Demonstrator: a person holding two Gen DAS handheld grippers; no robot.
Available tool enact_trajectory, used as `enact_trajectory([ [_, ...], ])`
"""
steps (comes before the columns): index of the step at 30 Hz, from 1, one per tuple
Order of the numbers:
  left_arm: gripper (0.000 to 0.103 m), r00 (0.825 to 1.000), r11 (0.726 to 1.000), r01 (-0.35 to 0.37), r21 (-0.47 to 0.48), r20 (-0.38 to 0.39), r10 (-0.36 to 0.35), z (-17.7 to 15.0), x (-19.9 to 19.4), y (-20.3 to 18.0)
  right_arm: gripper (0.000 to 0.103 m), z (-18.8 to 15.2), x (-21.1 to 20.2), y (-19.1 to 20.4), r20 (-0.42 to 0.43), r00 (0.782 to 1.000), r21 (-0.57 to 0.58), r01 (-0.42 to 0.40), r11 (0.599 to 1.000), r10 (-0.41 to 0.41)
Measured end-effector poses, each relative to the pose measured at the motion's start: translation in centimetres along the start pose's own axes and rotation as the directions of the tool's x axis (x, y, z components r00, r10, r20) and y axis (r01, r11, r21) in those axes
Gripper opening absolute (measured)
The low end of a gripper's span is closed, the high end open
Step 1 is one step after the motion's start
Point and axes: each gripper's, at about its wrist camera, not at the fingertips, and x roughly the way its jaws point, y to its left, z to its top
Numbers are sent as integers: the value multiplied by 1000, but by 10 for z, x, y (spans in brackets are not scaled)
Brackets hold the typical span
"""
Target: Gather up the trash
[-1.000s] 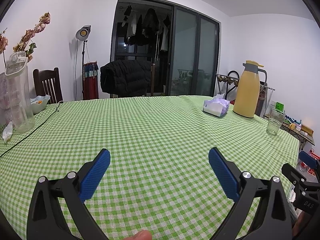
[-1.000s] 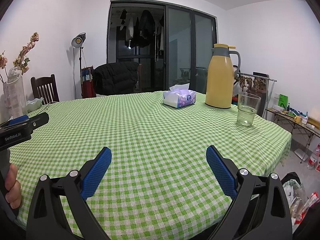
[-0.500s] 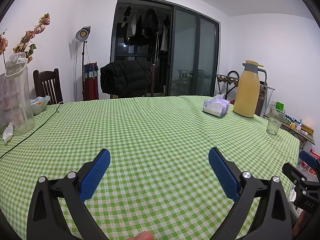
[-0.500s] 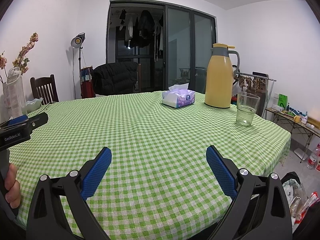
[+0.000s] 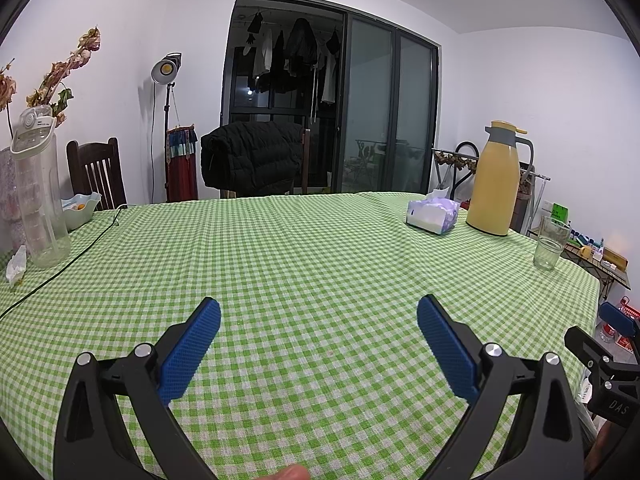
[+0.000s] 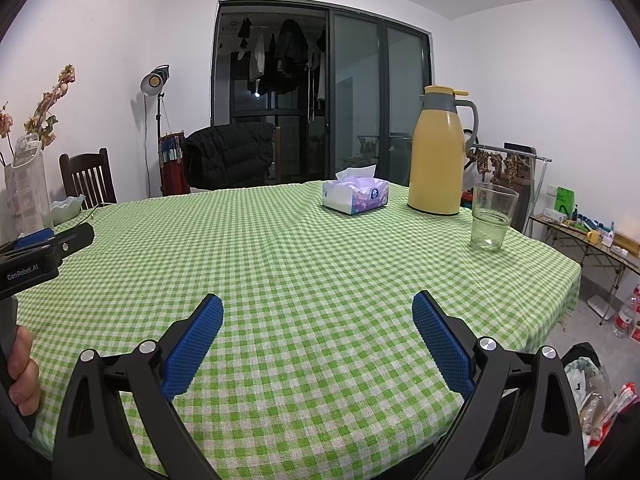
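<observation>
A crumpled white scrap of paper [image 5: 17, 263] lies at the far left of the green checked table [image 5: 312, 248], beside a tall clear bottle [image 5: 38, 196]. My left gripper [image 5: 319, 320] hovers open over the table's near middle, holding nothing. My right gripper [image 6: 318, 318] is also open and empty, low over the near right part of the table [image 6: 320, 248]. A black bin with a bag of wrappers [image 6: 592, 392] sits on the floor at the lower right. The left gripper's body [image 6: 40, 256] shows at the left edge of the right wrist view, held by a hand [image 6: 22, 368].
A tissue box [image 6: 356, 196], a yellow thermos jug [image 6: 438, 158] and a drinking glass [image 6: 492, 216] stand at the far right of the table. A black cable [image 5: 60, 268] crosses the left side. A small bowl [image 5: 80, 208], chairs and a lamp stand behind.
Both grippers have pulled back a little and stay open; the scene is otherwise the same.
</observation>
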Motion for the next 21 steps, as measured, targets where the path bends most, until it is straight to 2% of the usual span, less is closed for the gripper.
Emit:
enact_trajectory([
  [11,96,1000,1000,-6,10,10,6,0,-2,-3,92,-1,2,-2,-7,1000,0,3,1000,-3],
  [21,96,1000,1000,-7,-10,-19,7,1,3,-1,92,-2,3,-5,-9,1000,4,6,1000,-6],
])
